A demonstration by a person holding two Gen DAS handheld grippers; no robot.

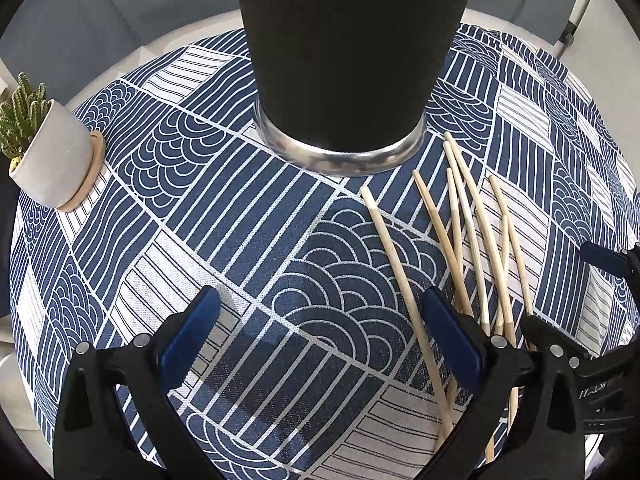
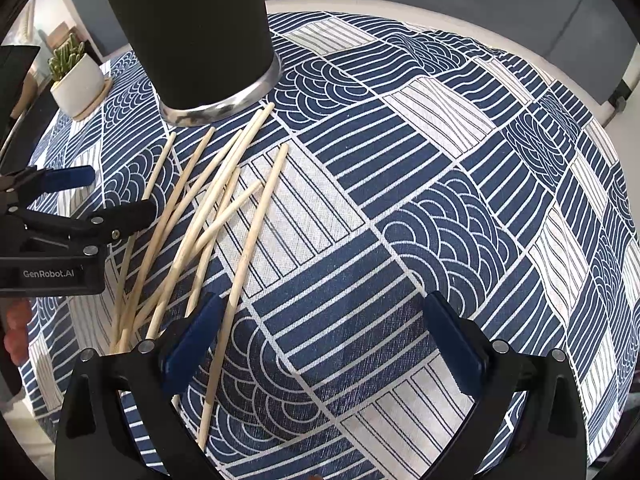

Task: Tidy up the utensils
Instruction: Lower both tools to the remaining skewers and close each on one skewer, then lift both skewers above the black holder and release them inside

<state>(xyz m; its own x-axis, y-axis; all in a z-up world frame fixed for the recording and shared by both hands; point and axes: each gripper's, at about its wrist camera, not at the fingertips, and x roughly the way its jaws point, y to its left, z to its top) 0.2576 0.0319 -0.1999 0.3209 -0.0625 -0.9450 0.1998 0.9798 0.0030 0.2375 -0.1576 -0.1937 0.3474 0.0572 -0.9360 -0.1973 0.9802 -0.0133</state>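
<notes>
Several wooden chopsticks [image 1: 468, 240] lie loose and crossing on the blue-and-white patterned tablecloth [image 1: 240, 220], right of a tall black cup with a silver base [image 1: 348, 60]. My left gripper [image 1: 320, 312] is open and empty, hovering over the cloth just left of the chopsticks. In the right wrist view the chopsticks [image 2: 208, 216] lie below the black cup [image 2: 192, 32]. My right gripper [image 2: 324, 316] is open and empty, its left finger over the chopsticks' near ends. The left gripper [image 2: 108, 196] shows at the left edge there, and the right gripper's finger [image 1: 608, 258] shows at the left wrist view's right edge.
A small cactus in a white pot on a wooden coaster [image 1: 52, 156] stands at the far left of the table; it also shows in the right wrist view [image 2: 78, 76]. The round table's white rim [image 2: 400, 8] runs beyond the cloth. A chair leg [image 1: 576, 4] stands at far right.
</notes>
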